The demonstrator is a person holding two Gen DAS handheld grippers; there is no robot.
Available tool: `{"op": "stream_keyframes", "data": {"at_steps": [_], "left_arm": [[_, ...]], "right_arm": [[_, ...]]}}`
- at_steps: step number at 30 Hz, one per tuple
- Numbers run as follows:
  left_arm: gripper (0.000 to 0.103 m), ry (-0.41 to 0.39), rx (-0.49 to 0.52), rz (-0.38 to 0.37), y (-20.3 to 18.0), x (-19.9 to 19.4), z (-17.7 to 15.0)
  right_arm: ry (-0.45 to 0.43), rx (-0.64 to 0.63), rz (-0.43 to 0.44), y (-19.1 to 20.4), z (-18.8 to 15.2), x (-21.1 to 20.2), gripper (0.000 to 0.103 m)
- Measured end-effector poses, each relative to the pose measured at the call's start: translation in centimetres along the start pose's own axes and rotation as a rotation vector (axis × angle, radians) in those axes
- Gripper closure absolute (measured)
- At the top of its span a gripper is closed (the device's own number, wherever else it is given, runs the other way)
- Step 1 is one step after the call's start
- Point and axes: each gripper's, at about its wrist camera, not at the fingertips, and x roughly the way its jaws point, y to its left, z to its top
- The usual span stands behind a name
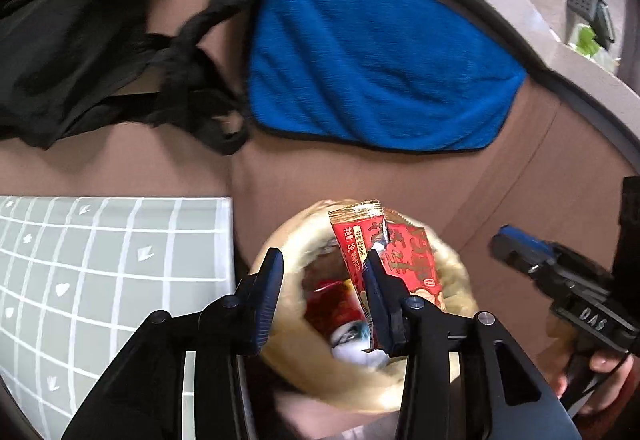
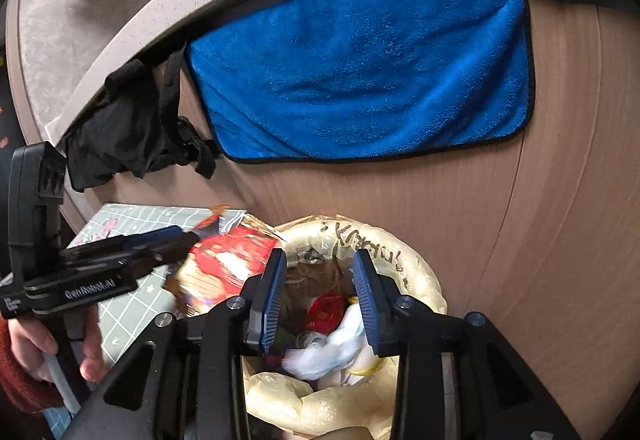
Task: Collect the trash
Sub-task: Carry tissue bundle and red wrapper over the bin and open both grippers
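Note:
A trash bin lined with a pale yellow bag (image 1: 460, 280) (image 2: 420, 272) stands below both grippers, with wrappers and white paper inside. My left gripper (image 1: 324, 272) is open above the bin. A red snack wrapper (image 1: 360, 248) lies against its right finger over the bin's mouth, not clamped. In the right wrist view the wrapper (image 2: 224, 264) is a blurred red shape at the left gripper's tips (image 2: 176, 240). My right gripper (image 2: 320, 280) is open and empty over the bin; it also shows in the left wrist view (image 1: 516, 248).
A blue towel (image 1: 372, 56) (image 2: 360, 68) and a black cloth (image 1: 80, 40) (image 2: 132, 128) hang on the brown cabinet front (image 2: 560, 200). A grey gridded mat (image 1: 100, 272) (image 2: 132, 300) lies left of the bin. A stone counter edge (image 2: 160, 12) runs above.

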Motion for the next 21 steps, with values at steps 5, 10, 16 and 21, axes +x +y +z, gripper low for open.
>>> {"op": "stream_keyframes", "data": {"at_steps": [5, 10, 16, 21], "left_arm": [[0.059, 0.091, 0.028, -0.087, -0.6, 1.5, -0.2], [0.059, 0.117, 0.084, -0.014, -1.2, 5.0, -1.6], [0.059, 0.199, 0.336, 0.073, -3.7, 7.5, -4.5], [0.059, 0.244, 0.422, 0.034, -4.5, 6.4, -5.4]], "right_arm": [[-0.048, -0.013, -0.052, 1.5, 1.0, -0.9, 0.07], [-0.109, 0.01, -0.112, 1.6, 1.9, -2.3, 0.07], [-0.119, 0.066, -0.107, 0.6, 2.3, -3.4, 0.07], [-0.126, 0.054, -0.124, 0.6, 2.3, -4.1, 0.07]]}}
